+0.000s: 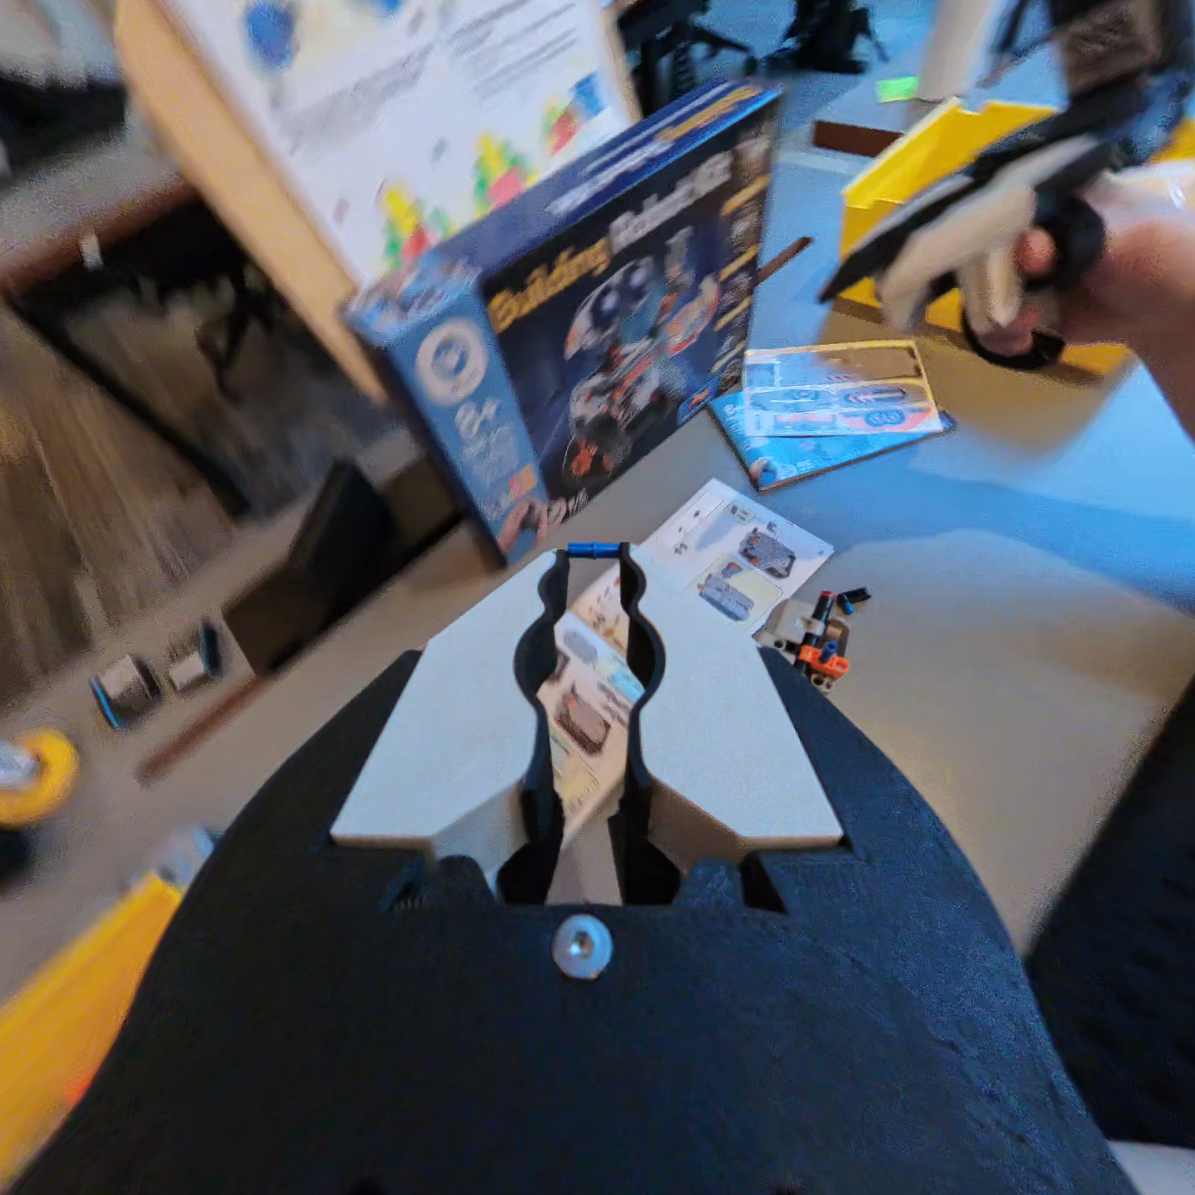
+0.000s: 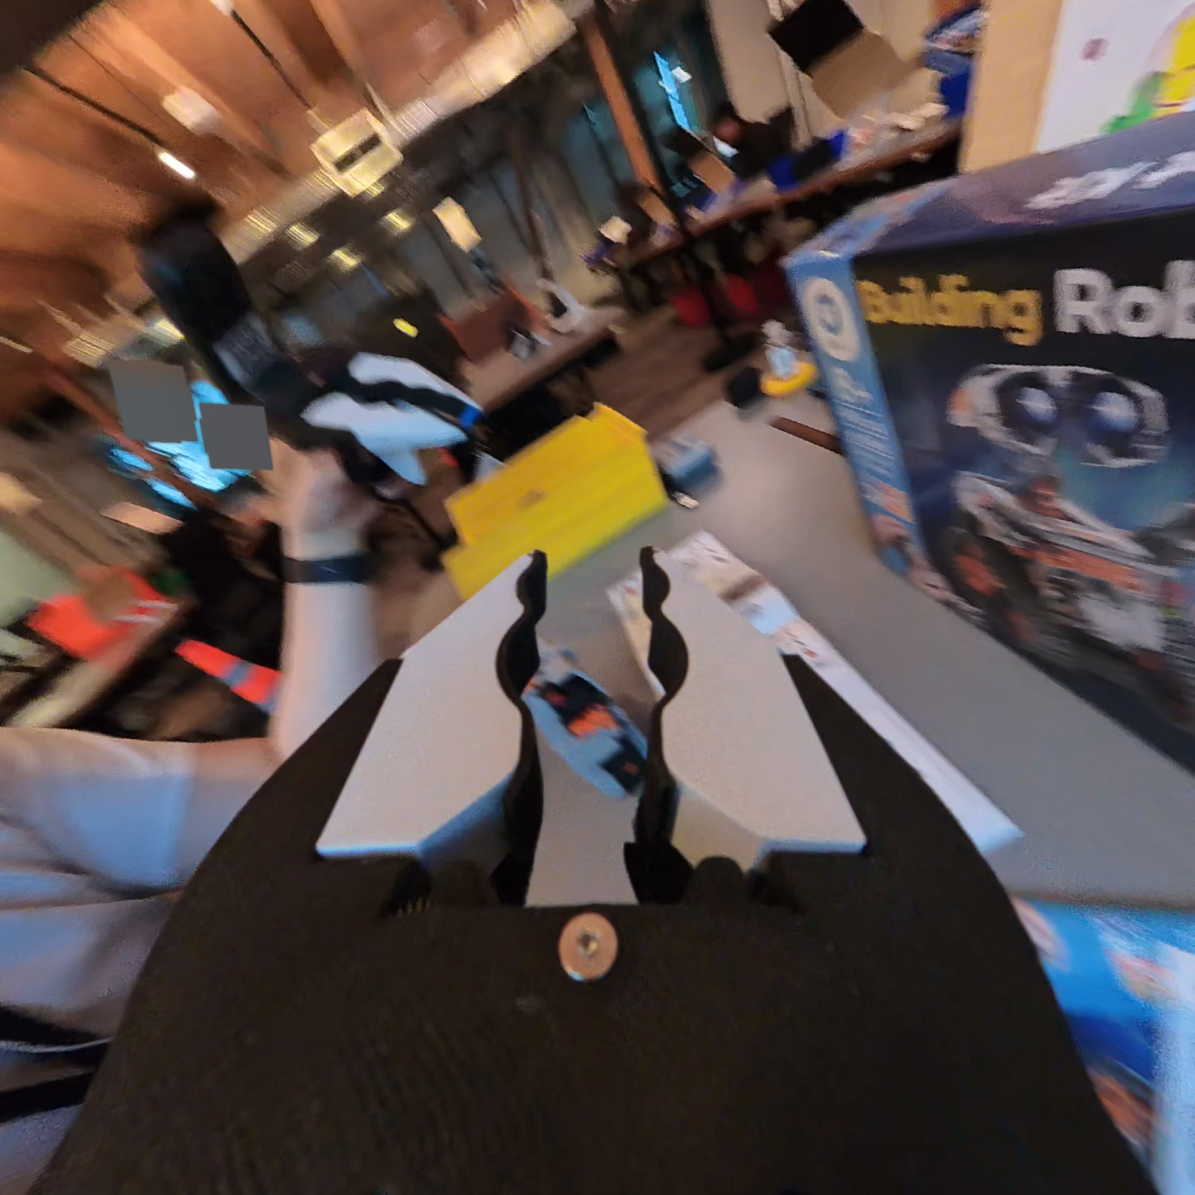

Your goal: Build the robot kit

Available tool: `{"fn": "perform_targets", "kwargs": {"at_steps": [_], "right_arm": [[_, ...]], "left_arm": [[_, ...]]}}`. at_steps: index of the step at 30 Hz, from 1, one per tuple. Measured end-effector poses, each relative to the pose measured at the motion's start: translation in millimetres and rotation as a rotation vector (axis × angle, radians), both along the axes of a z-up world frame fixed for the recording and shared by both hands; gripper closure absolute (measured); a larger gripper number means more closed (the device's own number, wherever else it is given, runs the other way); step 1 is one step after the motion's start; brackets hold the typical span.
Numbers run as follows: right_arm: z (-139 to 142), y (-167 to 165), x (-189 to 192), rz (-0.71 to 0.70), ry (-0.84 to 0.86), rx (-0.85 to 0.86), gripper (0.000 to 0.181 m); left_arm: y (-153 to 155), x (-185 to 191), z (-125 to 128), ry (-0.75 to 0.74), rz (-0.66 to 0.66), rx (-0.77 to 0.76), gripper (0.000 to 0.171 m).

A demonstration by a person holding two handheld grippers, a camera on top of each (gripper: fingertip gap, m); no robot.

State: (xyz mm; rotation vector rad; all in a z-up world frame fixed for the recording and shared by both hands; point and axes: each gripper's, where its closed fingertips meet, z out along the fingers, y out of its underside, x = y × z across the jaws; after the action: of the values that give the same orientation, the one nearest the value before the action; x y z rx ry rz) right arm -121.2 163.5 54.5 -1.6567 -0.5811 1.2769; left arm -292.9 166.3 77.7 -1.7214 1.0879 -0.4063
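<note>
A little blue peg held up over a tabletop full of toy-building things.

The left gripper [image 1: 593,549] pinches a small blue peg [image 1: 592,550] crosswise between its fingertips, up in the air above the tabletop [image 1: 1002,646]; below it lies an open instruction sheet [image 1: 737,556]; to the right of the sheet sits a small part-built model [image 1: 811,637] in tan, orange and black; a big blue toy box [image 1: 582,310] stands far behind; the right gripper [image 2: 593,561] has its fingers a little apart with nothing between them, up above a blurry model [image 2: 585,731]; a yellow bin [image 2: 556,498] sits farther off.
</note>
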Motion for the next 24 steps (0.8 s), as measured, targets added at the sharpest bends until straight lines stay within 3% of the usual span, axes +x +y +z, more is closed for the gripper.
{"fn": "perform_targets", "kwargs": {"at_steps": [2,4,10,18,24], "right_arm": [[23,-14,-8,0.094,0.149,-0.017,0.166],[39,-26,-16,0.166,0.255,-0.06,0.167],[53,-51,-38,0.315,0.336,-0.159,0.164],[61,-73,-49,0.486,0.401,-0.207,0.164],[59,-83,-55,0.539,0.374,-0.188,0.177]], "left_arm": [[-14,28,6,0.087,-0.098,0.155,0.157],[-26,57,10,0.149,-0.176,0.273,0.158],[-53,110,28,0.183,-0.271,0.517,0.158],[-79,128,33,0.203,-0.35,0.6,0.158],[-84,133,32,0.217,-0.365,0.616,0.158]]}}
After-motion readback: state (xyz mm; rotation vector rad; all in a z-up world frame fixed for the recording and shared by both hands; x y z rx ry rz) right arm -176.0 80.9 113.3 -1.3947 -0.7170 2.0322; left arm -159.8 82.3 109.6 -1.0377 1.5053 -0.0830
